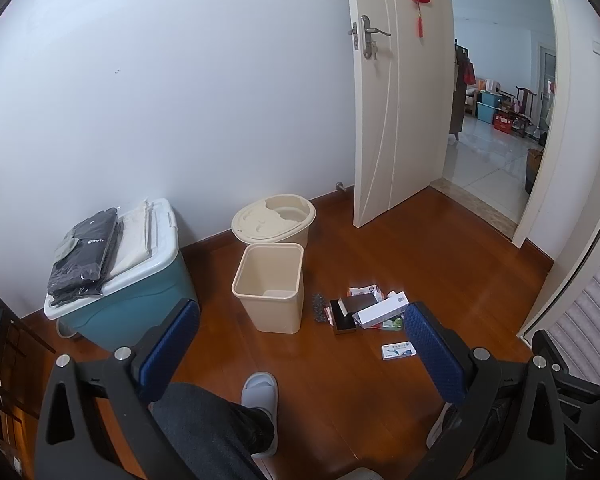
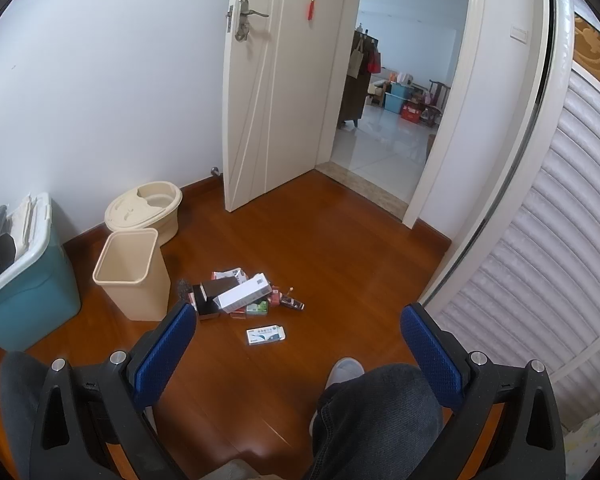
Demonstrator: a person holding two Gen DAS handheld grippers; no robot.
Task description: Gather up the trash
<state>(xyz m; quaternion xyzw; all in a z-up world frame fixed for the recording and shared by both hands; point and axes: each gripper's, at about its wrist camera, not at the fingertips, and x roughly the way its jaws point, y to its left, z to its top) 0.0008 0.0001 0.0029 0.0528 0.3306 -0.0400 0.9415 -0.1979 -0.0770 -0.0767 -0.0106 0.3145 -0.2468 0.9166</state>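
A pile of trash lies on the wooden floor: a long white box, a dark box, and small packets. A white-blue carton lies apart, nearer me. A beige waste bin stands empty to the left of the pile. My left gripper is open, held high above the floor. My right gripper is open and empty, also high above the pile.
A teal storage box with folded clothes on its white lid stands left of the bin. A round beige tub sits by the wall. A white door stands open. A slatted wardrobe door is at right. My slippered feet are below.
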